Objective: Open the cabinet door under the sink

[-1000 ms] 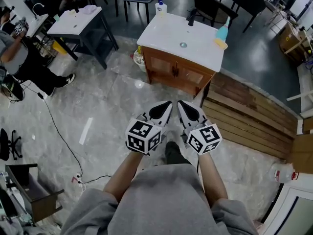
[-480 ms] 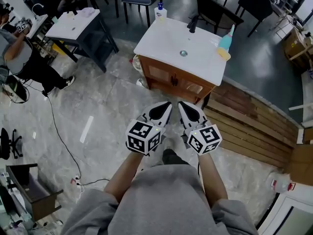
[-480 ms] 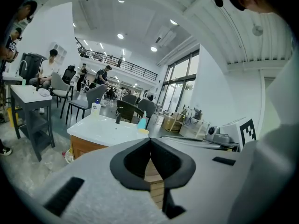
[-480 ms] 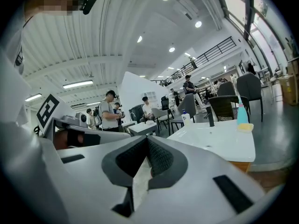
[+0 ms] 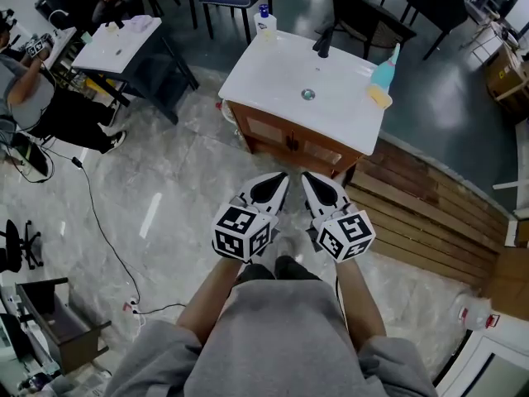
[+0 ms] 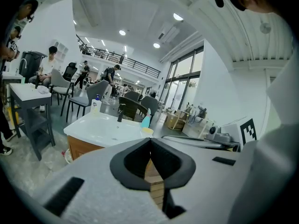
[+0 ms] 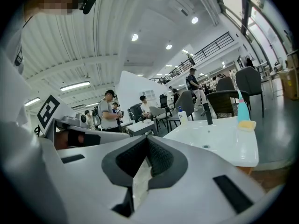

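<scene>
Since the cabinet (image 5: 277,132) looks bigger in the head view than 1 second ago, I'd say the person is walking up to it, not working on it yet. It's in the upper middle of the frame with the white sink (image 5: 281,69) on top. Its 2 wooden doors (image 5: 318,151) face down-frame and both look closed, with small dark handles (image 5: 291,143) where they meet.

Left gripper (image 5: 282,178) and right gripper (image 5: 307,178) sit side by side at frame centre, same spot as before, well short of the cabinet with bare floor (image 5: 190,188) between. Each gripper's own view shows the jaw tips pressed together with nothing in them, just floor through the slit lower down.

So nothing's grabbed and the task is basically at the start, only the approach so far. My guess is whichever gripper goes for a handle needs to spread its jaws first and come in low, since the handles are tucked under the sink's edge. Faucet (image 5: 321,44) and a teal bottle (image 5: 385,64) up top are out of the way.
</scene>
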`<state>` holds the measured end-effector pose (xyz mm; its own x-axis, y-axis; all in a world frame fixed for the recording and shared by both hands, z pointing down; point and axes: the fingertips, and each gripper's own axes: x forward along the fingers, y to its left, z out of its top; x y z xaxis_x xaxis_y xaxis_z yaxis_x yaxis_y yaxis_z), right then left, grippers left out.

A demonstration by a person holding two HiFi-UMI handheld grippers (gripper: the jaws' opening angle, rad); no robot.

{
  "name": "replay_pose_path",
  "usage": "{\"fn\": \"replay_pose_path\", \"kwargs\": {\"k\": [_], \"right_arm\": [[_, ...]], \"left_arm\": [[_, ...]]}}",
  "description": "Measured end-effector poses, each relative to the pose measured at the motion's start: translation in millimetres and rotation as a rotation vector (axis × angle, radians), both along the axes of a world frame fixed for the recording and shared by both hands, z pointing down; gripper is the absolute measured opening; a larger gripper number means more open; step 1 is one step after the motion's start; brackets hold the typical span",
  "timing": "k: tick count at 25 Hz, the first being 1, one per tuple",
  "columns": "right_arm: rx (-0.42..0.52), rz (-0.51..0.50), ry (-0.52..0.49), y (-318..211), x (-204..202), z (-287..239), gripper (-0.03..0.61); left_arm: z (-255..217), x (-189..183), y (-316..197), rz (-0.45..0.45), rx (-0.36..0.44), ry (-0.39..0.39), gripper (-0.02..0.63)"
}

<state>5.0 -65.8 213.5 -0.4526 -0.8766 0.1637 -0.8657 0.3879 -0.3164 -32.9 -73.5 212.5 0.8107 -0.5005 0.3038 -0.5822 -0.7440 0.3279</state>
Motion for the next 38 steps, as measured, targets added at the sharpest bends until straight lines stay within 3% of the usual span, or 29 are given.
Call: {"fn": "replay_pose_path", "kwargs": {"k": [13, 28, 38], "right_arm": [[-0.052, 0.039, -0.008, -40, 5, 28, 0.009], [-0.148, 0.220, -0.023, -124, 6, 79, 0.009], [-0.206, 0.345, -0.014, -152, 18, 120, 0.009]], "left_arm": [[28, 3, -45, 0.041, -0.019, -0.034, 0.009], [87, 1, -139, 0.175, -0.076, -0.058, 0.009], [132, 15, -173, 0.299, -0.113, -0.080, 0.009]]}}
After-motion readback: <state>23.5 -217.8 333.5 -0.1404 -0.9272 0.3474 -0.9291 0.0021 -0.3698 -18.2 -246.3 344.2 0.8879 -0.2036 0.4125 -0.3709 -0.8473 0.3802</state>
